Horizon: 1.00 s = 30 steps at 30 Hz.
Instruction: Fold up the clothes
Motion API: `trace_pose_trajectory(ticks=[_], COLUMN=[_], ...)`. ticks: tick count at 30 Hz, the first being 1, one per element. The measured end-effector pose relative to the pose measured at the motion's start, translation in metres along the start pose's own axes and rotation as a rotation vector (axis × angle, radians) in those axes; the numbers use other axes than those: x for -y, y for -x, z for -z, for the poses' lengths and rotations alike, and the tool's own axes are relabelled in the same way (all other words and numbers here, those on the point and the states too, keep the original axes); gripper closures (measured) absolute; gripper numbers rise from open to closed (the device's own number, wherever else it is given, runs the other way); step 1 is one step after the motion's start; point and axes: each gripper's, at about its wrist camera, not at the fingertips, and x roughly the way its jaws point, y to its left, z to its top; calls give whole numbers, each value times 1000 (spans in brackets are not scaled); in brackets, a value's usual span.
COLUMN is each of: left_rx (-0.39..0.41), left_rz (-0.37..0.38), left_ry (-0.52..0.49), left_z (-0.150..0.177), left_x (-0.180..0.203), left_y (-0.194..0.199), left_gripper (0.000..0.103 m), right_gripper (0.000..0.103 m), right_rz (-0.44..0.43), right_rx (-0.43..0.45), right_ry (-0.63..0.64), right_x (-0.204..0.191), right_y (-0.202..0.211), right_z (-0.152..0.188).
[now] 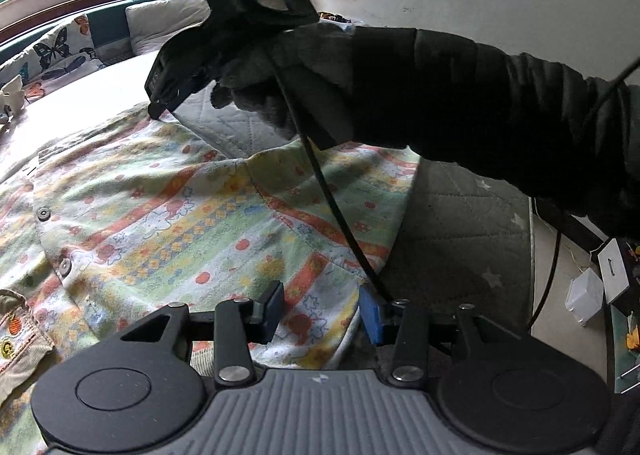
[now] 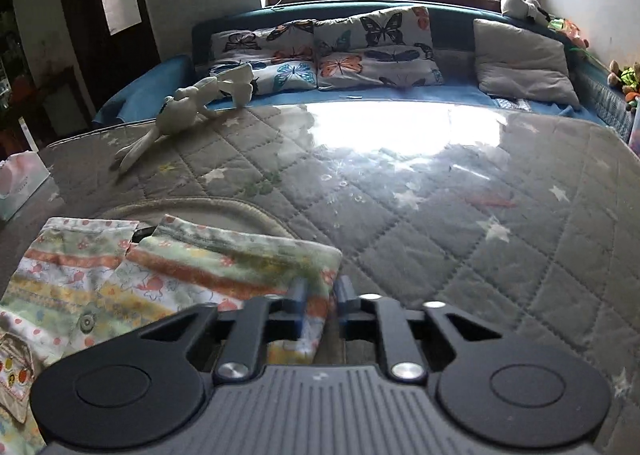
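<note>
A small patterned shirt [image 1: 180, 215] with buttons lies spread on the quilted mattress [image 1: 460, 223]. My left gripper [image 1: 322, 311] hovers over the shirt's near right corner, its jaws apart and its pads off the cloth. A gloved hand [image 1: 280, 67] holds my right gripper [image 1: 160, 107] at the shirt's far edge. In the right wrist view, the right gripper [image 2: 320, 305] is shut on a corner of the shirt [image 2: 180, 267], with cloth bunched between its pads.
A black cable [image 1: 328, 195] hangs from the right hand across the shirt. A stuffed rabbit [image 2: 176, 115], butterfly pillows [image 2: 360, 51] and a grey pillow [image 2: 524, 59] sit at the far end. The mattress edge [image 1: 532, 255] drops to a floor with white boxes [image 1: 586, 295].
</note>
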Motion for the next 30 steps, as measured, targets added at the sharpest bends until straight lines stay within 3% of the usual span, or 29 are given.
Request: trace_pose_trajectory(ticks=[5, 10, 17, 20, 24, 30], left_rx=[3, 2, 3, 15, 51, 87], left_rz=[3, -3, -48, -79, -122, -197], left_ry=[-5, -5, -5, -7, 5, 44], left_z=[1, 0, -1, -1, -1, 1], left_x=[-1, 0, 3, 5, 5, 1], left_y=[0, -2, 3, 9, 20, 30], left_gripper=[58, 58, 54, 50, 45, 39], right_gripper=[102, 97, 92, 81, 78, 70], right_rz=[75, 92, 103, 127, 164, 318], right_rx=[15, -1, 25, 33, 38, 34], right_ry=[65, 69, 106, 117, 88, -28], right_x=[-10, -9, -5, 3, 25, 76], right_y=[-9, -8, 49, 81, 118, 158], right_z=[-5, -11, -6, 10, 43, 112])
